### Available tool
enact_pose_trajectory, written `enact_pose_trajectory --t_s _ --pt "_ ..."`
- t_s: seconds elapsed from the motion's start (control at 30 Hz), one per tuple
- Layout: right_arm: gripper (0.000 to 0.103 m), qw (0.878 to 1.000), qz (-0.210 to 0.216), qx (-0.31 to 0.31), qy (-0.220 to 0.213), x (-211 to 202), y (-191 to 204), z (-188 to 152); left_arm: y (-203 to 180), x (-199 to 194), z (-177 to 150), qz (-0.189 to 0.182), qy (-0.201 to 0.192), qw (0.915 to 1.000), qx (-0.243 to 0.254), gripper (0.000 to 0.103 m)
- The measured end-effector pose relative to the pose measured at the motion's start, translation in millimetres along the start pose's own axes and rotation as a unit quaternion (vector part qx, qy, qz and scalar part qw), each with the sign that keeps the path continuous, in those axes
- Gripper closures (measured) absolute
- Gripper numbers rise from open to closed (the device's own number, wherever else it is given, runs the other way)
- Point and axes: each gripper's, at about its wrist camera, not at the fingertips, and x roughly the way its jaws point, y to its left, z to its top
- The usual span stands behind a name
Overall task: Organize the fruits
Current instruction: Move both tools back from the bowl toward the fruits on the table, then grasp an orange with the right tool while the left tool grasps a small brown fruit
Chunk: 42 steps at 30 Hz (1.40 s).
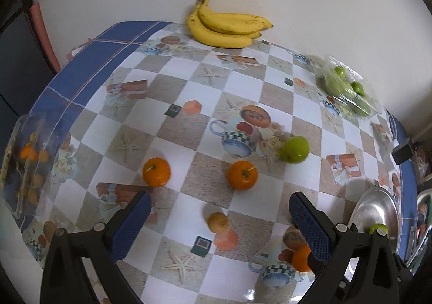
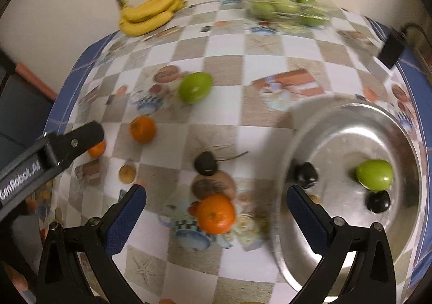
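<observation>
My left gripper (image 1: 220,216) is open and empty above a small brown fruit (image 1: 217,221). Two oranges (image 1: 157,171) (image 1: 242,174) and a green fruit (image 1: 294,149) lie beyond it. My right gripper (image 2: 216,204) is open and empty, with an orange (image 2: 215,213) between its fingers on the table. A dark plum (image 2: 205,163) lies just beyond. The steel plate (image 2: 337,125) at the right holds a green fruit (image 2: 374,174) and two dark plums (image 2: 306,174) (image 2: 378,201). The left gripper's arm (image 2: 54,147) shows at the left of the right wrist view.
A banana bunch (image 1: 226,25) lies by the back wall. A clear bag of green fruits (image 1: 348,90) sits at the back right. A clear container with small orange fruits (image 1: 29,166) stands at the left table edge. A black box (image 2: 391,50) sits at the right edge.
</observation>
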Motion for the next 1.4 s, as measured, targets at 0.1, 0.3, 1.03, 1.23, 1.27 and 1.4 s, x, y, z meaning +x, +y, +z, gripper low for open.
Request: enact_pose_trajectory --t_s 0.1,0.3,1.03,1.23,1.27,1.4 --pt "0.000 1.000 0.000 -0.013 0.003 3 8 -1 4 1 -2 -0.003 0.004 1.0000 -0.003 0.000" --pt "0.000 0.999 -0.005 -0.033 0.019 14 17 -7 6 15 -10 -0.006 0.033 0.9995 0.001 0.000" --pt "0.018 0.998 -0.015 -0.038 0.046 30 24 -13 14 42 -6 -0.009 0.086 0.9959 0.025 0.006" --pt "0.029 0.997 -0.028 -0.042 0.063 40 19 -15 3 64 -15 -0.027 0.128 0.9911 0.024 0.032" --pt "0.032 0.997 -0.030 -0.042 0.065 41 19 -15 3 67 -16 -0.030 0.133 0.9904 0.022 0.034" --pt "0.041 0.996 -0.036 -0.039 0.074 47 16 -16 1 76 -21 -0.035 0.150 0.9880 0.016 0.044"
